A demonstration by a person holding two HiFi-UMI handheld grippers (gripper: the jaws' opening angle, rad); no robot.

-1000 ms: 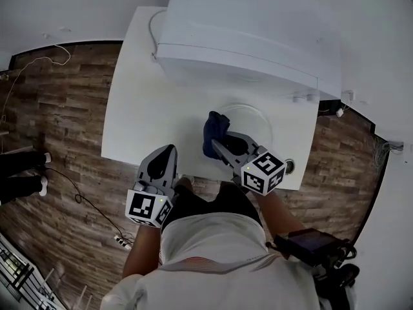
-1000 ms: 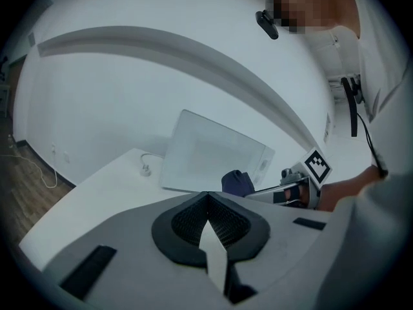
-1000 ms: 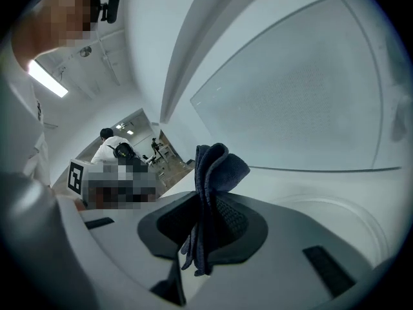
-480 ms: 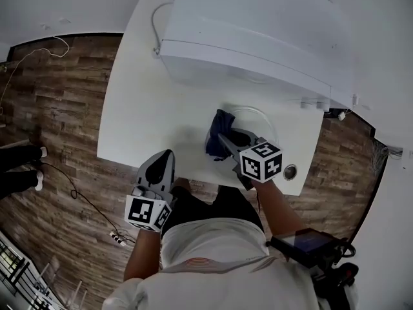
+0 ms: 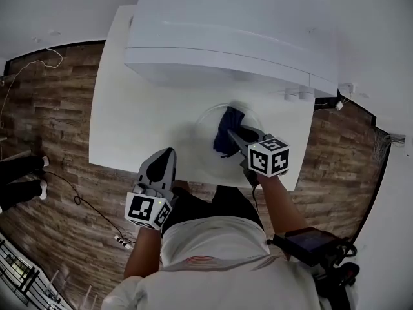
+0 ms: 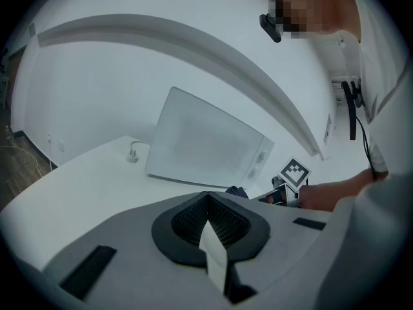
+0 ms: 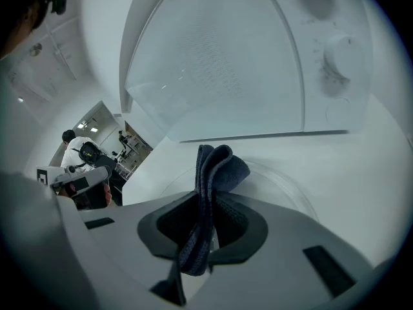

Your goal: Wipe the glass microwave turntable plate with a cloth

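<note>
While the glass plate [image 5: 205,137] sits between the microwave [image 5: 232,31] and the table [image 5: 142,121] front edge, I see open table only on its left. Right tool [image 5: 235,133] clamps the blue cloth [image 5: 227,124] over the plate. Left tool [image 5: 168,155] pinched together, empty, at the front edge.

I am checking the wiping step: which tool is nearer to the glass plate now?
Right. The right tool holds the cloth over the glass plate; the left tool is off the plate, near the front edge of the table.
</note>
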